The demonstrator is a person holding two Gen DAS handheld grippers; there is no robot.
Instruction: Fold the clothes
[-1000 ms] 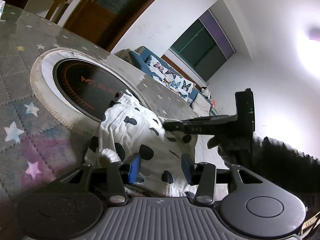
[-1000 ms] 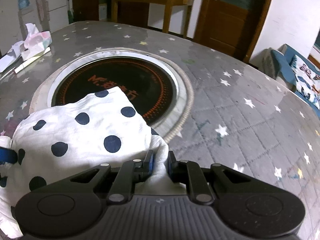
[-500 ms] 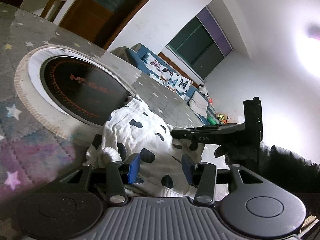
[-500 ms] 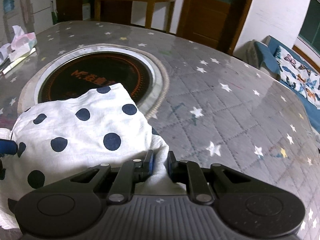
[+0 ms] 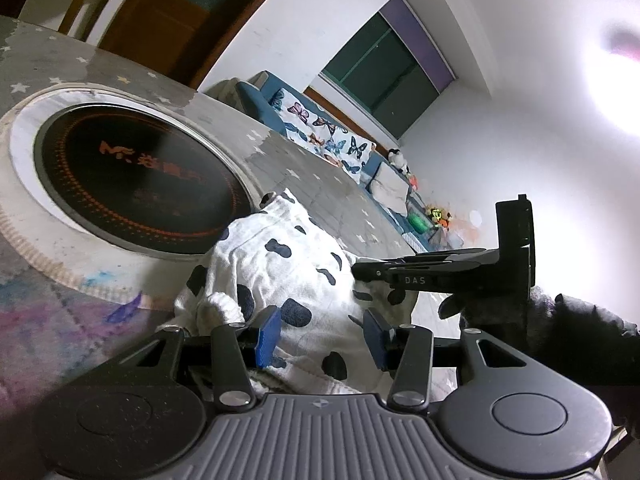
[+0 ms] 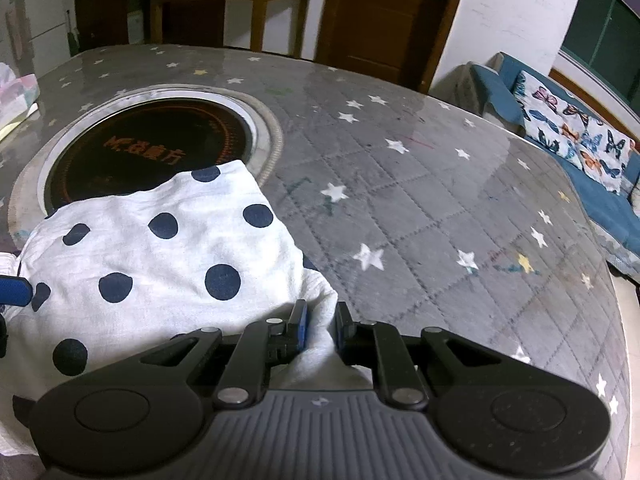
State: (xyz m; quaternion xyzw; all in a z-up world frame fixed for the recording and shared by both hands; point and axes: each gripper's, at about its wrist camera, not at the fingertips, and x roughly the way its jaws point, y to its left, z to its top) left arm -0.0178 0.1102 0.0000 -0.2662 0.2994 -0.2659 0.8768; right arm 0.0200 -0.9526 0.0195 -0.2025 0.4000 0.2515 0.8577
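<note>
A white garment with dark blue dots (image 6: 160, 248) lies bunched on the grey star-patterned table (image 6: 420, 200), its far edge over the round black cooktop (image 6: 148, 152). My right gripper (image 6: 319, 326) is shut on a fold of the garment at its right edge. My left gripper (image 5: 322, 336) is open, its blue pads on either side of the garment (image 5: 288, 280) without pinching it. The right gripper also shows in the left wrist view (image 5: 440, 272), lying across the cloth. One left blue pad (image 6: 14, 290) shows at the left edge of the right wrist view.
The cooktop (image 5: 132, 176) sits in a pale ring set into the table. A blue sofa with butterfly cushions (image 6: 572, 136) stands beyond the table's right edge. A wooden side table (image 6: 228, 4) and a door stand at the back. A tissue pack (image 6: 16, 92) lies far left.
Both grippers have shifted with the garment toward the table's right side; the cooktop sits further left in both views. The right stays shut on the cloth, the left stays open.
</note>
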